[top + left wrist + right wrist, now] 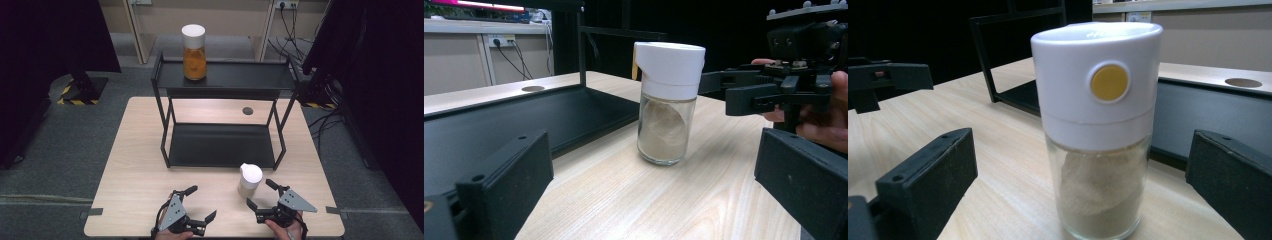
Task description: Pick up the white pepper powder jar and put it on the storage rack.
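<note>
A: Entry: we log this as the approach step. The pale spice jar (249, 180) stands upright on the table (135, 170), just in front of the black shelf rack (222, 145) and near its right leg. Our right gripper (261, 194) sits close beside it, jaws spread wide and not touching the glass.

B: Agreed. In the right gripper view the jar (1098, 130) stands between the two jaws but ahead of them, its yellow button facing us. Nothing is gripped yet.

A: Left gripper (201, 202)?

B: Also spread apart, holding nothing, low at the near edge, well apart from the jar. Its own view looks across at the jar (667, 102) with the right gripper (744, 90) beyond.

A: We judge the next move needs the right gripper pushed forward until the glass body sits between the pads, then a close below the white cap.

B: Both hands low, wrists near the table edge. The orange jar (194, 52) already stands on the rack's top tier; we take that tier as the likely goal.
</note>
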Tool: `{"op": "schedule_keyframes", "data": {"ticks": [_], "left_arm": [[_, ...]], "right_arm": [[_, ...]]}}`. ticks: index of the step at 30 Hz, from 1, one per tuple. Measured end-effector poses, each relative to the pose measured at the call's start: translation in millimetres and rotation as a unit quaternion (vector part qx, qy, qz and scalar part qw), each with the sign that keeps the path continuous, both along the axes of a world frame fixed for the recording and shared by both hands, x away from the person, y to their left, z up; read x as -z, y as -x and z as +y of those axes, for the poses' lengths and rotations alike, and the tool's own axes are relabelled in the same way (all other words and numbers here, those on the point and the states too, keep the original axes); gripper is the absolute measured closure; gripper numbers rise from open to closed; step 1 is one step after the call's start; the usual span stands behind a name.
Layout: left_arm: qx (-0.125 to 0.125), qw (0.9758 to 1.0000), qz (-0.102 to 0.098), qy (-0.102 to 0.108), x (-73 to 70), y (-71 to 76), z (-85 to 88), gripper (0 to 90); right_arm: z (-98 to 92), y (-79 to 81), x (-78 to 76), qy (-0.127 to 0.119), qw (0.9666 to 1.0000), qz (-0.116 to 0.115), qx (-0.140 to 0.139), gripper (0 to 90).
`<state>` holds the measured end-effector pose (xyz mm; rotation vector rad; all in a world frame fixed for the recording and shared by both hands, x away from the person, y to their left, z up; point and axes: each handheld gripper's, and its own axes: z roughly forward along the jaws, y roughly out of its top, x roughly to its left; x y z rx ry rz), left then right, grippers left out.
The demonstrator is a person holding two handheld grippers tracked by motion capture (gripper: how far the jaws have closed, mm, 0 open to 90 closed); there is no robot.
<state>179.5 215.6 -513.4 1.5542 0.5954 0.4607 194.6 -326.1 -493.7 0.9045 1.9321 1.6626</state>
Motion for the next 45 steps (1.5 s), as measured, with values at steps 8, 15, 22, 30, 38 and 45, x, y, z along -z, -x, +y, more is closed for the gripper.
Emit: {"op": "schedule_keyframes", "data": {"ticks": [8, 15, 22, 30, 38, 45], "left_arm": [[-0.001, 1.0000, 0.003, 0.000, 0.2, -1.0, 0.6, 1.8], [0.000, 1.0000, 0.003, 0.001, 0.9, -0.9, 0.3, 1.8], [0.000, 1.0000, 0.005, 0.002, 1.4, -1.6, 0.9, 1.7], [-0.002, 1.0000, 0.008, 0.003, 1.4, -1.8, 1.4, 1.7], [0.005, 0.9999, 0.009, 0.000, 1.3, -2.4, 0.5, 1.5], [0.006, 0.9999, 0.011, -0.001, 1.4, -2.4, 0.1, 1.5]], "right_arm": [[0.1, -12.6, -1.0, -0.005, 1.0000, 0.002, 0.001, 0.4], [5.1, -19.0, -3.8, 0.001, 1.0000, -0.005, -0.002, 0.6], [11.1, -24.0, -5.0, 0.009, 0.9999, -0.005, -0.002, 3.0], [19.7, -33.3, -8.0, 0.030, 0.9995, -0.003, -0.007, 14.8], [25.2, -36.3, -10.1, 0.046, 0.9989, -0.002, -0.005, 26.9], [26.4, -36.9, -13.6, 0.055, 0.9985, 0.000, -0.002, 30.1]]}}
